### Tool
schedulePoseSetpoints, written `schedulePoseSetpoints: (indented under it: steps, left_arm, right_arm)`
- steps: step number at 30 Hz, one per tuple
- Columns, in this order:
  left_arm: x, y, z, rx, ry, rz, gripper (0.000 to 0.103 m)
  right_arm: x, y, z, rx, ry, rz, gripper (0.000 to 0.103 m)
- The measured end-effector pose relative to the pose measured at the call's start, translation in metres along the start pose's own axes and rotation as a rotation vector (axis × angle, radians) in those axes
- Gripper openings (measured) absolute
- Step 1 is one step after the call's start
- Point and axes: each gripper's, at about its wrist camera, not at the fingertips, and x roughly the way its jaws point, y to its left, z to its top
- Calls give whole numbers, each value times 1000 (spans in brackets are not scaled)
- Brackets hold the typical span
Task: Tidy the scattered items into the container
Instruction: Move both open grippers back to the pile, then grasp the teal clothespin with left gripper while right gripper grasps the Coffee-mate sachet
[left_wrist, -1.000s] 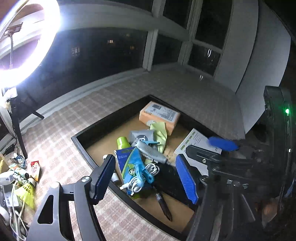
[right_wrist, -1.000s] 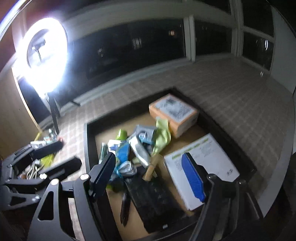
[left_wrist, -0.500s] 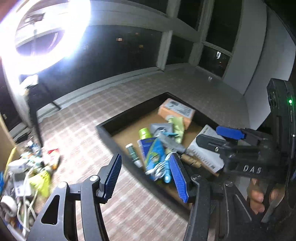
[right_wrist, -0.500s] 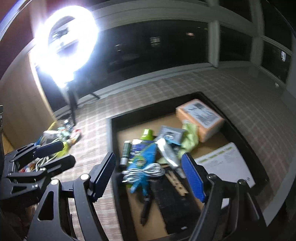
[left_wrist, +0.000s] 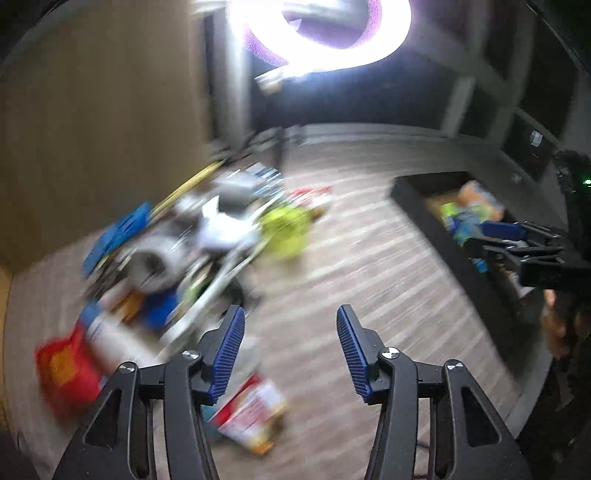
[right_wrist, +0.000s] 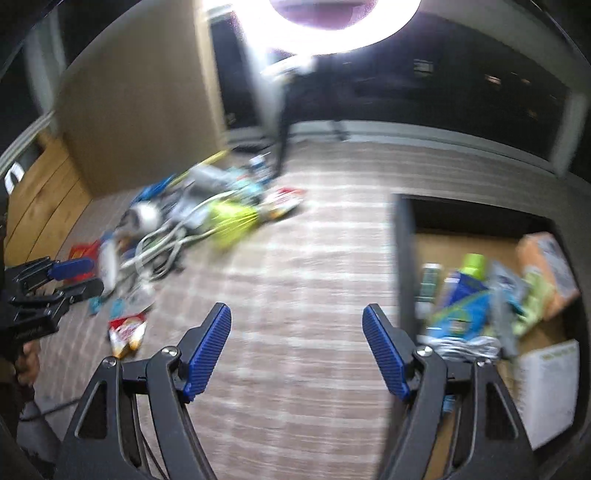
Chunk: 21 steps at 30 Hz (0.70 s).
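Observation:
A black tray (right_wrist: 403, 258) with several items in it, an orange box (right_wrist: 546, 258) among them, lies at the right; it also shows in the left wrist view (left_wrist: 417, 206). A blurred pile of scattered items (left_wrist: 192, 243) lies at the left on the checked cloth, with a yellow-green shuttlecock (left_wrist: 284, 229) and a red packet (left_wrist: 66, 369). The pile also shows in the right wrist view (right_wrist: 184, 221). My left gripper (left_wrist: 290, 350) is open and empty, above the cloth beside the pile. My right gripper (right_wrist: 297, 354) is open and empty, above the cloth left of the tray.
A bright ring light (left_wrist: 321, 33) on a stand shines at the back. A small snack packet (left_wrist: 251, 417) lies on the cloth under my left gripper. Another packet (right_wrist: 127, 332) lies left of my right gripper. A beige wall panel (left_wrist: 103, 129) stands behind the pile.
Both grippers have swung left, away from the tray and toward the pile of scattered items. Both stay open and empty. The views are blurred by the motion.

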Motion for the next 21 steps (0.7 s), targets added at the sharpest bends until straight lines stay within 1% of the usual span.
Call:
schedulePoseSetpoints:
  steps: [3, 5, 10, 14, 19, 21]
  left_arm:
    - [-1, 34, -28, -78, 39, 48, 44]
    - [1, 52, -46, -129, 65, 64, 41]
    - [9, 69, -73, -197, 92, 63, 39]
    - [18, 68, -82, -202, 111, 48, 36]
    - [32, 67, -82, -214, 123, 31, 33]
    - [35, 69, -80, -221, 123, 29, 33]
  right_arm:
    - [19, 32, -2, -69, 44, 56, 73]
    - [34, 60, -6, -127, 82, 107, 73]
    - [60, 112, -15, -232, 152, 178, 73]
    - [81, 142, -21, -279, 201, 212, 72]
    - [101, 157, -23, -277, 239, 226, 61]
    - [106, 160, -23, -275, 252, 235, 59]
